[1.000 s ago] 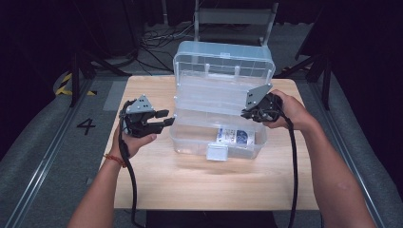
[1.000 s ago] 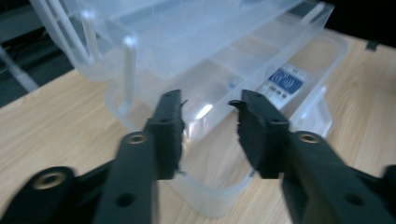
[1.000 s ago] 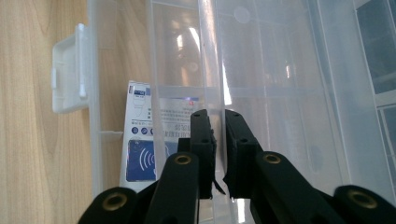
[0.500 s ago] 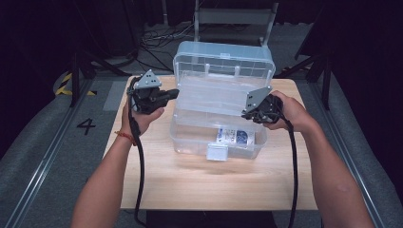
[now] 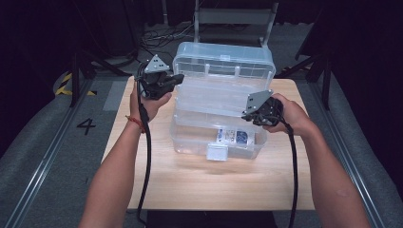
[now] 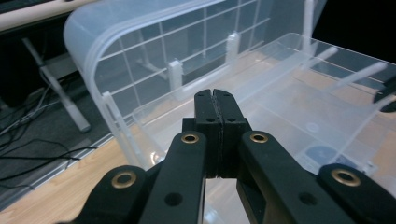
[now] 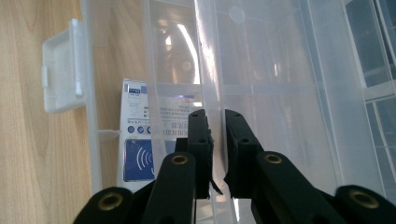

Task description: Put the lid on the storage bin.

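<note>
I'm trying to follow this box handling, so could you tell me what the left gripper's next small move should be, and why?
Probably open the left gripper and bring it onto the left edge of the tray. Its jaws have just closed on nothing beside the clear box, while the right gripper is clamped on the tray's thin wall, so the tray is held at one end alone.

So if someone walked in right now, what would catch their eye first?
The big clear plastic organiser box in the middle of the wooden table, its lid standing open at the back. Next, the right gripper pinching a thin clear tray wall, and the left gripper shut and empty above the box's left side.
</note>
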{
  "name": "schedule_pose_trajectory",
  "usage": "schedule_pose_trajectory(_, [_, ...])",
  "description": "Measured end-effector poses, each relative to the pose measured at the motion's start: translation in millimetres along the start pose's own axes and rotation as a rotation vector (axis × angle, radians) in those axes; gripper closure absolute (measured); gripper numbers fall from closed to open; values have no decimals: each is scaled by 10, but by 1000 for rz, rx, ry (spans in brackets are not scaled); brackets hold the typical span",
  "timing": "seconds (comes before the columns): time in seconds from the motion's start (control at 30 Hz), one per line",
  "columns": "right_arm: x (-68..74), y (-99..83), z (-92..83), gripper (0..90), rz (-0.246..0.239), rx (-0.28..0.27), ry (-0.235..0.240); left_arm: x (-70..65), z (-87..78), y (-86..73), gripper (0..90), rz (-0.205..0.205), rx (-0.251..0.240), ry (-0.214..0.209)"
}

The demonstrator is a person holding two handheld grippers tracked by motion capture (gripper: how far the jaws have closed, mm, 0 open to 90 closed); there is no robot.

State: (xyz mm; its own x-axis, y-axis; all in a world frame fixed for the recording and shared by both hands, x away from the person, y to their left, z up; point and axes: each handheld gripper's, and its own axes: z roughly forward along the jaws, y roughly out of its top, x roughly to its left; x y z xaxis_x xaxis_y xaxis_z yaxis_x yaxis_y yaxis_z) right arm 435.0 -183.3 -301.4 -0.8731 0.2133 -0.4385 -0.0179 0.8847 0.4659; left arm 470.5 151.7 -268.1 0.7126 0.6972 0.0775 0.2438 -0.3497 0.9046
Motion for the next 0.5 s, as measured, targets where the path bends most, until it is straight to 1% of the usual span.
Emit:
schedule_pose_trajectory(0.03, [6, -6, 0, 828, 1, -4, 2, 3, 5, 9, 896, 0, -6, 11])
schedule_pose_trajectory(0.1, [22, -24, -5, 829, 0, -6, 10, 2, 20, 17, 896, -5, -4, 14])
schedule_pose_trajectory(0.13, [28, -28, -3, 829, 1, -8, 6, -9, 30, 18, 896, -12, 0, 18])
schedule_pose_trajectory(0.17, [31, -31, -4, 828, -1, -8, 13, -10, 44, 20, 896, -2, 4, 23])
schedule_pose_trajectory(0.2, [36, -34, -2, 828, 2, -10, 18, -12, 51, 18, 896, -6, 6, 21])
schedule_pose_trajectory(0.23, [43, -39, -3, 827, -2, -10, 15, -14, 67, 13, 896, -1, 2, 38])
schedule_pose_trajectory(0.33, [48, -49, -6, 824, -4, -18, 10, -9, 67, 0, 896, -12, -7, 43])
schedule_pose_trajectory(0.43, [62, -62, -10, 824, 4, -21, 5, -10, 70, -10, 896, -7, 0, 46])
schedule_pose_trajectory(0.47, [67, -67, -9, 822, 0, -25, 12, -17, 71, -19, 896, -9, 3, 53])
schedule_pose_trajectory(0.5, [81, -71, -13, 823, 10, -23, 3, -17, 73, -27, 896, -12, 6, 54])
